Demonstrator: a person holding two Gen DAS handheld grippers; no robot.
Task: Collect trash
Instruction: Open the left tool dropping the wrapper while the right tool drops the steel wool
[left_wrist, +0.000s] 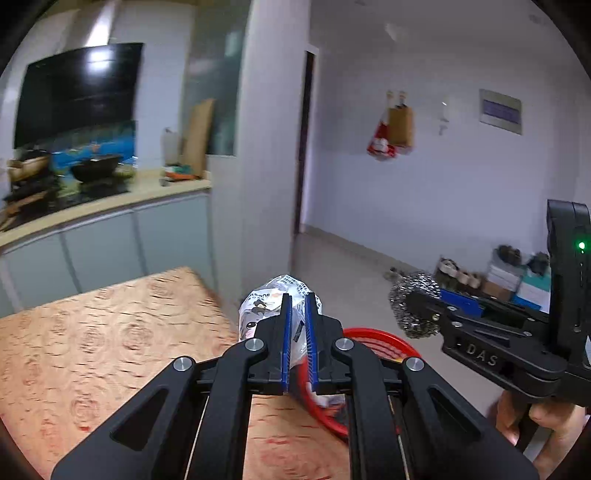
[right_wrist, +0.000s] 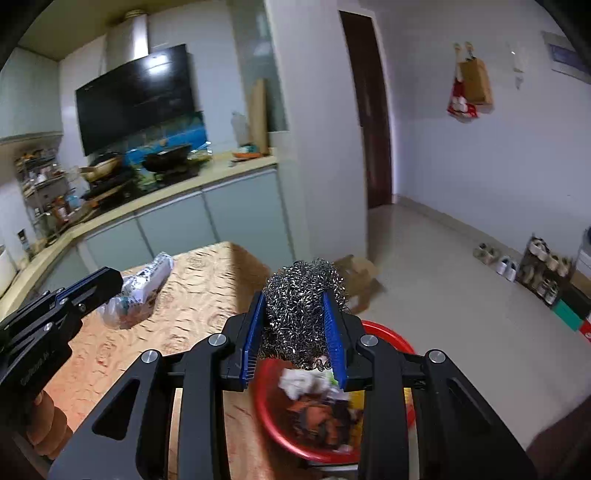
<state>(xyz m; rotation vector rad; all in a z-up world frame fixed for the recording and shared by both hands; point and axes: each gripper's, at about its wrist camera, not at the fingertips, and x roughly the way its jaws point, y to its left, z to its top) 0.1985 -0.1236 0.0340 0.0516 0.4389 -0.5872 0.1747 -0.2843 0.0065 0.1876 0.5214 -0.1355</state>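
Note:
My left gripper (left_wrist: 298, 298) is shut on a crumpled white printed plastic wrapper (left_wrist: 264, 304), held above the far right corner of the wood-patterned table (left_wrist: 110, 332). From the right wrist view the same wrapper (right_wrist: 146, 286) hangs from the left gripper (right_wrist: 110, 282) over the tabletop. My right gripper (right_wrist: 295, 297) is shut on a grey steel-wool scourer (right_wrist: 303, 291), held over a red basket (right_wrist: 391, 334) with several scraps of trash in it. The basket (left_wrist: 384, 345) sits at the table's right edge. The right gripper (left_wrist: 415, 301) with the scourer (left_wrist: 410, 291) hovers to the right of the left one.
A kitchen counter (right_wrist: 177, 192) with pans and a black range hood (right_wrist: 136, 99) runs behind the table. A white pillar (right_wrist: 317, 147) and a dark doorway (right_wrist: 369, 110) stand beyond. On the floor are a cardboard box (right_wrist: 360, 275), shoes (right_wrist: 495, 258) and boxes along the wall.

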